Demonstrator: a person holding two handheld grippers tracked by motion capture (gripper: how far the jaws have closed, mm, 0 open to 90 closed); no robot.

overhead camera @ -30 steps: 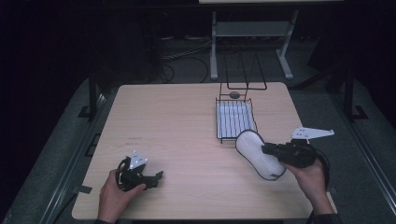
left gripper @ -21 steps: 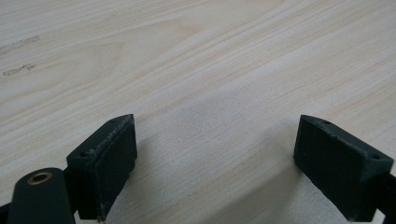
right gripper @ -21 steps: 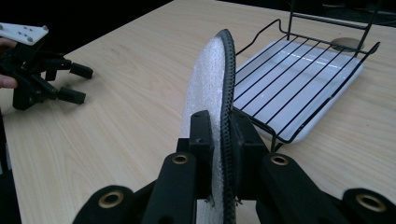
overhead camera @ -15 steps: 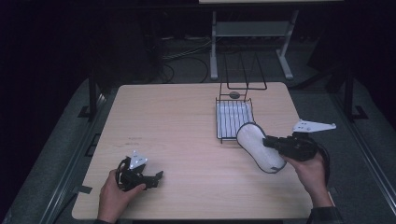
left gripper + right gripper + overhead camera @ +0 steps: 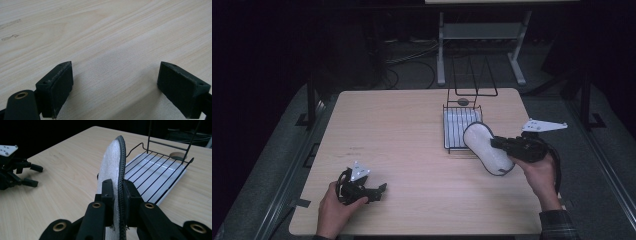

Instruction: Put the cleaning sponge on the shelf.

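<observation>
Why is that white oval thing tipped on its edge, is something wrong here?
Nothing looks damaged or spilled. The white mat stands on edge because the right claw pinches its dark rim, beside the wire rack. The left claw rests open on the table.

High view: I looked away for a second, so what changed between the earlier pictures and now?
The right hand-held gripper, shut on the white pad, carried it a little toward the wire rack, so the pad's upper end now overlaps the rack's near corner. The left hand-held gripper stayed open, resting on the table; the rack did not move.
</observation>
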